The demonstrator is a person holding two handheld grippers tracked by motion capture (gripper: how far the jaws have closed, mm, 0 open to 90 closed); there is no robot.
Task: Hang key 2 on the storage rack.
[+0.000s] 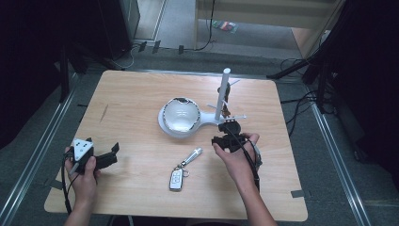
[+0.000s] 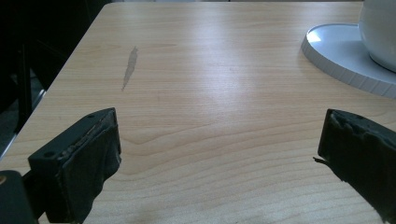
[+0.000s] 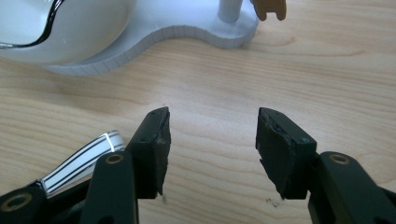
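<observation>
Here the right gripper (image 1: 229,138) sits low over the table (image 1: 136,94), just in front of the white stand (image 1: 207,121), with its jaws parted and nothing but bare wood between them; the right gripper view shows both pads clear of any thing. The stand's flat base carries a glossy white bowl (image 1: 179,114) with a dark rim on its round end and an upright post (image 1: 221,94) on its narrow end, where a small brown piece (image 3: 271,8) hangs beside the post. A key fob (image 1: 176,179) lies on the table nearer the person, between the two hands, joined by a ring to a slim silver piece (image 1: 192,156) that points toward the right gripper; in the right gripper view that silver piece lies just beside the left jaw, apart from the pads. The left gripper (image 1: 109,155) rests at the table's left side, well apart from the stand, its jaws spread wide over bare wood and holding nothing.
</observation>
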